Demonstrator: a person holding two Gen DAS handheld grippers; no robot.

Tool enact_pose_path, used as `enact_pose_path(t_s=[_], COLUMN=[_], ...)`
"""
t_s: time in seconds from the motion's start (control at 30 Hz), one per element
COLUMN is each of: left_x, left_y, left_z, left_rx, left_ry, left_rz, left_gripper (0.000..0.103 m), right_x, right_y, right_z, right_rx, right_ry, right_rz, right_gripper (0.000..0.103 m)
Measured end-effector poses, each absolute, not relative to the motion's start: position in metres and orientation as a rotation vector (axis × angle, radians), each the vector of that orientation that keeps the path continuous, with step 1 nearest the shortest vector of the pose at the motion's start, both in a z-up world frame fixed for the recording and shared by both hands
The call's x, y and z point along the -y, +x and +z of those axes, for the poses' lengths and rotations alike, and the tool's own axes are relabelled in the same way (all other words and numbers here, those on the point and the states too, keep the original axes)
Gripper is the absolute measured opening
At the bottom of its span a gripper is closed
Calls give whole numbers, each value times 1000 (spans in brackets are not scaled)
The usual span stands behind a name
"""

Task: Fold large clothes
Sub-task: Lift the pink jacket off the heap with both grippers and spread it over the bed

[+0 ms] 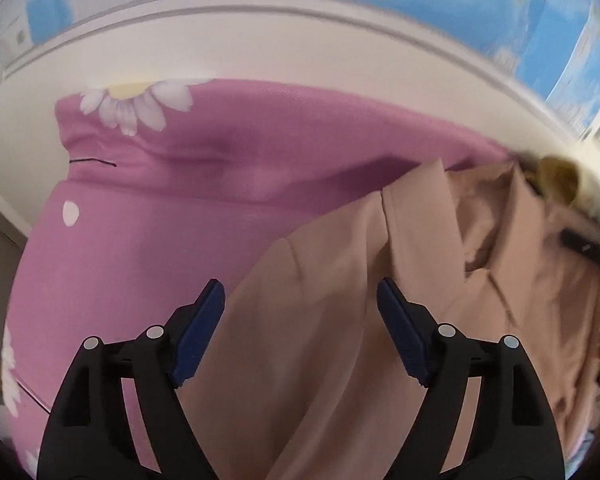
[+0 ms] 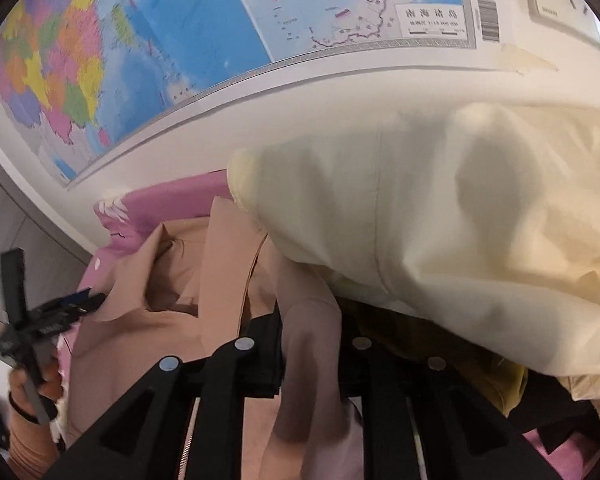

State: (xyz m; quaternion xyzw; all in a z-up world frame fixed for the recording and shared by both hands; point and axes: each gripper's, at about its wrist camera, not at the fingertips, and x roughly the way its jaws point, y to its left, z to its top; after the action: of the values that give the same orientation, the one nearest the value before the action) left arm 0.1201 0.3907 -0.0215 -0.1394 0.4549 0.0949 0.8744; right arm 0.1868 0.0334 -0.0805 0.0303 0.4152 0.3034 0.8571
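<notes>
Left wrist view looks down on a tan jacket (image 1: 340,280) spread over a pink bedsheet (image 1: 140,240) printed with white daisies; the garment fills the frame from about 6 o'clock out to 3 o'clock, its lapel and collar folds lying toward 2 o'clock. The left tool (image 1: 300,300) stands with its blue-padded jaws wide apart above the tan cloth, nothing pressed between the pads. From the right wrist view, the same tan jacket (image 2: 172,280) lies at the centre and toward 8 o'clock, and a fold of pinkish-tan fabric (image 2: 312,360) runs up between the black fingers of the right tool (image 2: 312,328), which are drawn close on it and pinch it. A pale cream garment (image 2: 440,216) is heaped just beside the jacket from 1 to 4 o'clock, overlapping its edge. At 9 o'clock in this view the left tool (image 2: 60,308) shows, blurred, with a hand (image 2: 36,392) on its handle. Behind the bed, a white wall carries a coloured map (image 2: 180,40) from 10 to 1 o'clock.
</notes>
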Motion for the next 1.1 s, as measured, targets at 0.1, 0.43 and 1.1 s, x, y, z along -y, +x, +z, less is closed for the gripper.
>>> enact_pose_path(t_s=[0.1,0.43,1.1], left_x=[-381,-289,-298], left_y=[103,176,129], left_z=[1,-46,-10], left_rx=[-882,-1033,-834], left_ry=[-220,42,-3], left_rz=[151,3,1], left_gripper=[89,62,83], right_x=[-32,-26,47], right_y=[179,134,99], right_z=[-72,-76,-49], right_rx=[-851,-872,-750], right_ry=[29,-160,-74], right_rz=[657,647,550], right_gripper=[48,49,87])
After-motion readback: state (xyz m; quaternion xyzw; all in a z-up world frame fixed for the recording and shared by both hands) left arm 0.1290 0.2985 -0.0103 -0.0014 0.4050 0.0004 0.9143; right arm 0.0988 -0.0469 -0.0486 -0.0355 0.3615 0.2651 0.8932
